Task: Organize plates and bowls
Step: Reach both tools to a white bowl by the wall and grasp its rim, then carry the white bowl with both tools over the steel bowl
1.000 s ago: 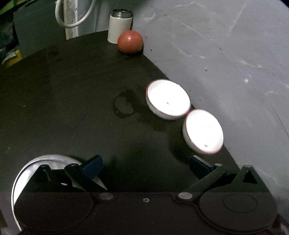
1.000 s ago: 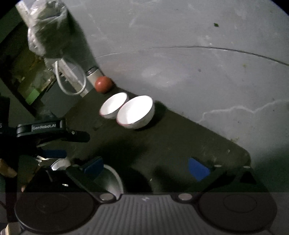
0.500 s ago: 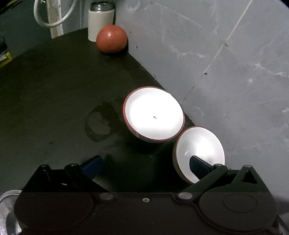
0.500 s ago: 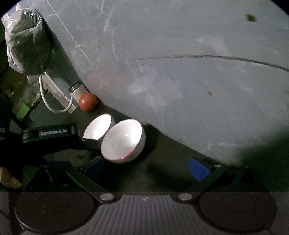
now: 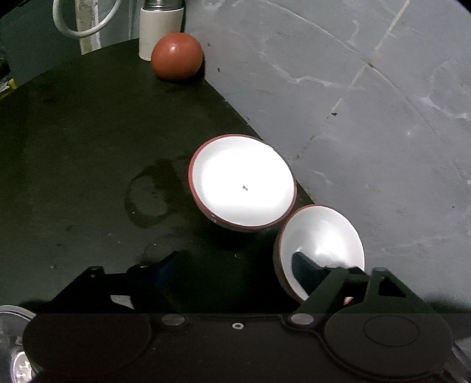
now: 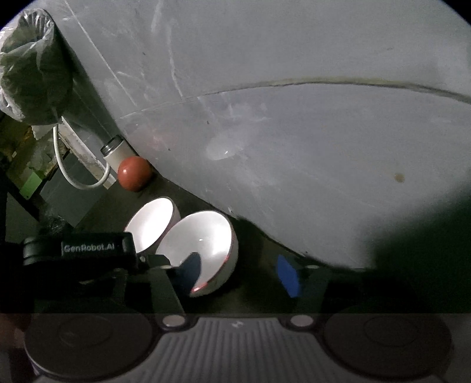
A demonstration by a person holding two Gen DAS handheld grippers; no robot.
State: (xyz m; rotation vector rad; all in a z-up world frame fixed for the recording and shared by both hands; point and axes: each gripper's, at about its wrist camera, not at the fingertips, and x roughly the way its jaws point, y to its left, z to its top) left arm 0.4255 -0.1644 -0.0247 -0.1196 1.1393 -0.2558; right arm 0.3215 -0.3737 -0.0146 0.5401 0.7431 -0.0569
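Two white bowls with red-brown rims sit side by side on the dark table (image 5: pixel 73 153) next to the grey wall. The farther bowl (image 5: pixel 242 187) (image 6: pixel 153 225) lies ahead of my left gripper (image 5: pixel 235 265), which is open. Its right finger reaches inside the nearer bowl (image 5: pixel 321 235), its left finger is outside over the table. In the right wrist view the nearer bowl (image 6: pixel 206 241) lies between my open right gripper's (image 6: pixel 238 274) fingers, with the left finger inside it. The left gripper's body (image 6: pixel 79 250) is at the left.
A red-brown ball (image 5: pixel 177 56) and a white cylinder container (image 5: pixel 161 26) stand at the table's far end by the wall. A white cable (image 5: pixel 85 23) hangs behind. A metal plate edge (image 5: pixel 11 347) shows at the lower left. A wet mark (image 5: pixel 150 191) lies on the table.
Both grippers have moved forward toward the two bowls. My left gripper's right finger now reaches into the nearer bowl, and the right gripper's left finger has entered it too.
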